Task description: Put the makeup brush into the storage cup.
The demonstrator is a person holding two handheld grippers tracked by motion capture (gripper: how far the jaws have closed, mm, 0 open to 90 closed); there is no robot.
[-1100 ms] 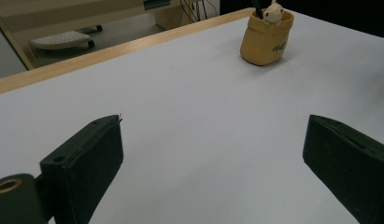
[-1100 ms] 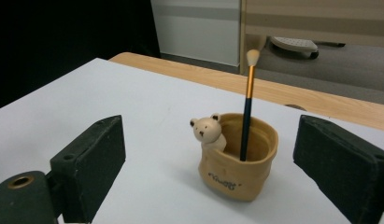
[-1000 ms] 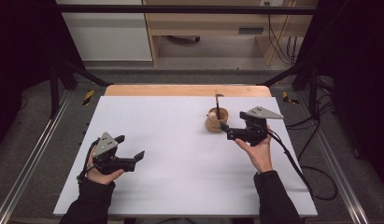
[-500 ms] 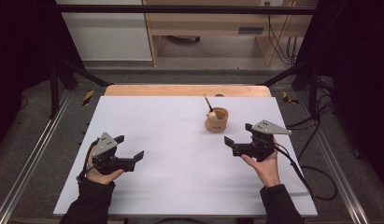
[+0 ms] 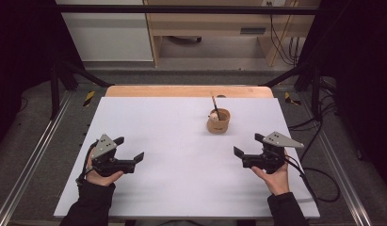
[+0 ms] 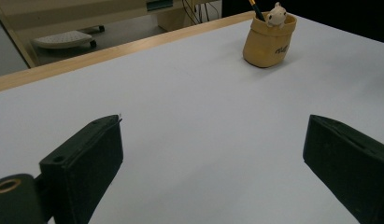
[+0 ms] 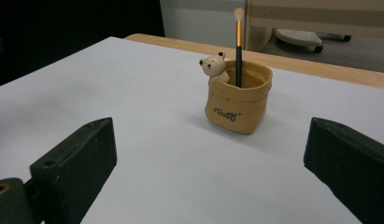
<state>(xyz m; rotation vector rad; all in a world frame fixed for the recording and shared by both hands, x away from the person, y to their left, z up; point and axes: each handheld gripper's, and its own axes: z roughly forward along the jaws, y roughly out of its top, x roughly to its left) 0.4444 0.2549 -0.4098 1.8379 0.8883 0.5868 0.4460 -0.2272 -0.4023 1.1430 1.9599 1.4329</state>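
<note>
My right gripper (image 5: 244, 147): wide apart, empty, lower right of frame.
My left gripper (image 5: 129, 149): spread, empty.
Pouch (image 5: 218, 123): upright on counter (image 5: 181, 155), holding brush (image 7: 238, 42).

A small tan holder (image 5: 218, 124), shaped like a rolled-top sack, stands upright on the white table (image 5: 181, 155), toward its far side and a little right of centre. Dark script lettering runs across its front. A little cream bear figure (image 7: 212, 67) with dark eyes and nose peeps over its rim. A slim brush (image 7: 238, 44) stands inside, beside the bear: black handle, gold ferrule, pale bristle tip uppermost, close to upright in the right gripper view.
</note>
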